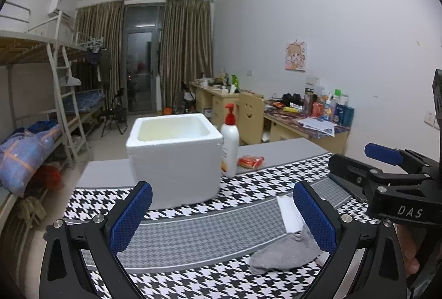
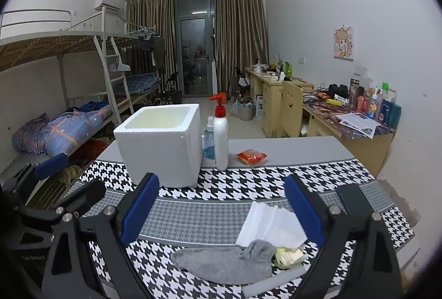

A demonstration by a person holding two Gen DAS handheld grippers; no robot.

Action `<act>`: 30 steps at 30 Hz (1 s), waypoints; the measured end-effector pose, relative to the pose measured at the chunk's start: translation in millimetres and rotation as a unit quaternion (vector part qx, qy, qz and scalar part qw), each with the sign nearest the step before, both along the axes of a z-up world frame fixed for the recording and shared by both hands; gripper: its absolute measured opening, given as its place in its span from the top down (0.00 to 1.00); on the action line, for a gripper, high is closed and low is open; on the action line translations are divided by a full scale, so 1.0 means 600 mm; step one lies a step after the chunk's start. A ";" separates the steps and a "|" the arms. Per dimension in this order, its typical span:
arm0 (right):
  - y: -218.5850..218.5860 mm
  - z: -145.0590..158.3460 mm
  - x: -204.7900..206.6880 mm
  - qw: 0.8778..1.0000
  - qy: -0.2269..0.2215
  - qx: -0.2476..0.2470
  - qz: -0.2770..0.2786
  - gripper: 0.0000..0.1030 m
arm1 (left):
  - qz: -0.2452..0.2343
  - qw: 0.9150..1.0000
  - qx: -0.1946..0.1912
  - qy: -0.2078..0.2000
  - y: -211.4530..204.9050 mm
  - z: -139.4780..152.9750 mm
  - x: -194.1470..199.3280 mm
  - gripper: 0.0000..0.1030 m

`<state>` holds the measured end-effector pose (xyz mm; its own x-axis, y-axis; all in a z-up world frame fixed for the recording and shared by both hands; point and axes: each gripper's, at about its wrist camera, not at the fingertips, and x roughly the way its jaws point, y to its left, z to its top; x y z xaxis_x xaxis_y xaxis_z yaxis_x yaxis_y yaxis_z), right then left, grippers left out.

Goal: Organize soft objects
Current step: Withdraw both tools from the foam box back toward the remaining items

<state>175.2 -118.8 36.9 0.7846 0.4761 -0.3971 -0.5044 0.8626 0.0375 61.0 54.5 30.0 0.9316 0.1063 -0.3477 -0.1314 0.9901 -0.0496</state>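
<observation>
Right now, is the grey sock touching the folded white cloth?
Touching. The right wrist view shows the grey sock's bunched cuff overlapping the folded white cloth's near edge, no gap between.

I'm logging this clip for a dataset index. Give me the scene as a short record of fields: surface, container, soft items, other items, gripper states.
surface: houndstooth mat on a grey table
container: white foam box, open top, nothing visible inside
soft items: grey sock, white folded cloth, both on the mat, outside the box
other items: pump bottle, blue spray bottle, red packet
left gripper: open, holding nothing
right gripper: open, holding nothing
</observation>
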 end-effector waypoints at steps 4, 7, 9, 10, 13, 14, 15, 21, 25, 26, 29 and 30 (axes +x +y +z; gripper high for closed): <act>-0.023 -0.007 -0.001 1.000 0.002 0.005 -0.015 0.08 | -0.018 1.000 -0.005 0.003 -0.017 -0.009 0.002 0.01; -0.035 -0.014 -0.001 1.000 0.008 0.007 -0.027 0.08 | -0.030 0.999 -0.010 0.004 -0.026 -0.015 0.005 0.01; -0.044 -0.020 0.002 0.999 0.010 0.007 -0.034 0.08 | -0.038 0.999 -0.011 0.005 -0.031 -0.020 0.007 0.01; -0.048 -0.023 0.002 0.999 0.011 0.007 -0.038 0.08 | -0.041 0.999 -0.012 0.006 -0.034 -0.021 0.008 0.01; -0.059 -0.030 0.002 0.999 0.013 0.007 -0.044 0.08 | -0.050 0.999 -0.010 0.006 -0.045 -0.030 0.013 0.01; -0.063 -0.032 0.002 0.999 0.013 0.007 -0.046 0.08 | -0.054 0.998 -0.010 0.008 -0.048 -0.033 0.014 0.01; -0.066 -0.035 0.001 0.999 0.014 0.007 -0.050 0.08 | -0.057 0.998 -0.010 0.011 -0.051 -0.037 0.017 0.01; -0.084 -0.047 0.001 0.998 0.019 0.006 -0.062 0.08 | -0.070 0.997 -0.017 0.027 -0.064 -0.060 0.034 0.01; -0.095 -0.056 -0.004 0.997 0.017 0.000 -0.075 0.08 | -0.077 0.996 -0.020 0.039 -0.069 -0.073 0.042 0.01; -0.098 -0.059 -0.004 0.997 0.020 0.001 -0.077 0.08 | -0.080 0.996 -0.020 0.043 -0.071 -0.078 0.046 0.01; -0.105 -0.069 -0.005 0.996 0.028 0.001 -0.081 0.08 | -0.083 0.995 -0.021 0.052 -0.075 -0.087 0.052 0.01; -0.106 -0.072 -0.005 0.996 0.029 0.000 -0.083 0.08 | -0.084 0.995 -0.022 0.054 -0.076 -0.089 0.054 0.01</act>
<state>172.0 -182.4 -6.5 0.8280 0.3419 -0.4445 -0.3522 0.9339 0.0623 93.5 9.1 -23.6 0.8918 -0.0647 -0.4478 0.0284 0.9958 -0.0873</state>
